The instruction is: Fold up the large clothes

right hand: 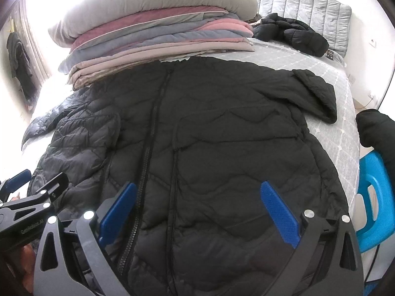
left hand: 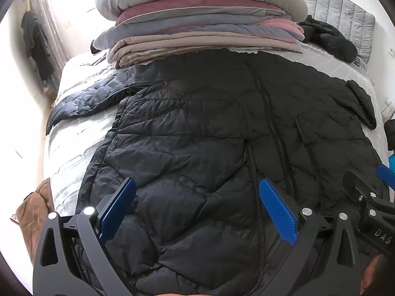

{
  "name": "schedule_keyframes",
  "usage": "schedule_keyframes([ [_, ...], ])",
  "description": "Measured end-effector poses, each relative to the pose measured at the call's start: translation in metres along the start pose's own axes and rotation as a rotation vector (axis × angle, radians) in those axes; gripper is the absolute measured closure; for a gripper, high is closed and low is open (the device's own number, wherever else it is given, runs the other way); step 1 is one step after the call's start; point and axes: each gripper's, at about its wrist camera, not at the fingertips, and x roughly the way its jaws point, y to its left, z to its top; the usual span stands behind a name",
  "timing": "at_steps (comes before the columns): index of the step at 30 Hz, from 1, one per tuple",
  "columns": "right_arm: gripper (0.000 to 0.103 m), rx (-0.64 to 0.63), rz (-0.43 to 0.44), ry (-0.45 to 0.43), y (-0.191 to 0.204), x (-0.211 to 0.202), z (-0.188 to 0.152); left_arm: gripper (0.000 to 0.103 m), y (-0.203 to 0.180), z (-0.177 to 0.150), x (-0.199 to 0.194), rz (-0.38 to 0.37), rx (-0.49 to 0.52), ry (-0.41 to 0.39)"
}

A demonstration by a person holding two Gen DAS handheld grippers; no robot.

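Left gripper (left hand: 197, 209) and right gripper (right hand: 197, 212) are hovering side by side with jaws spread wide, gripping nothing, above the hem of the black quilted jacket (right hand: 209, 135). The jacket is lying flat (zipper up) on the bed (right hand: 328, 74), collar meeting stacked folded blankets (right hand: 158, 32).

1. A bed (right hand: 328, 74) with a pale grey checked cover fills the room's middle.
2. A grey quilted headboard (right hand: 303, 7) stands against the white wall at its far right.
3. Bright daylight pours through curtains (left hand: 49, 24) at far left.
4. Dark clothes (left hand: 37, 46) hang beside the curtains.
5. A blue plastic chair (right hand: 375, 197) stands just beside the bed.
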Motion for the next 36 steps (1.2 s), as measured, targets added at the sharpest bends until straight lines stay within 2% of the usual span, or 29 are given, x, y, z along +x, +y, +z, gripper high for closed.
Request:
schedule_keyframes([
  [36,0.006,-0.007,0.005,-0.001,0.0051,-0.0014,0.0013,0.007,0.0000,0.0001,0.0033,0.006,0.002,0.014],
])
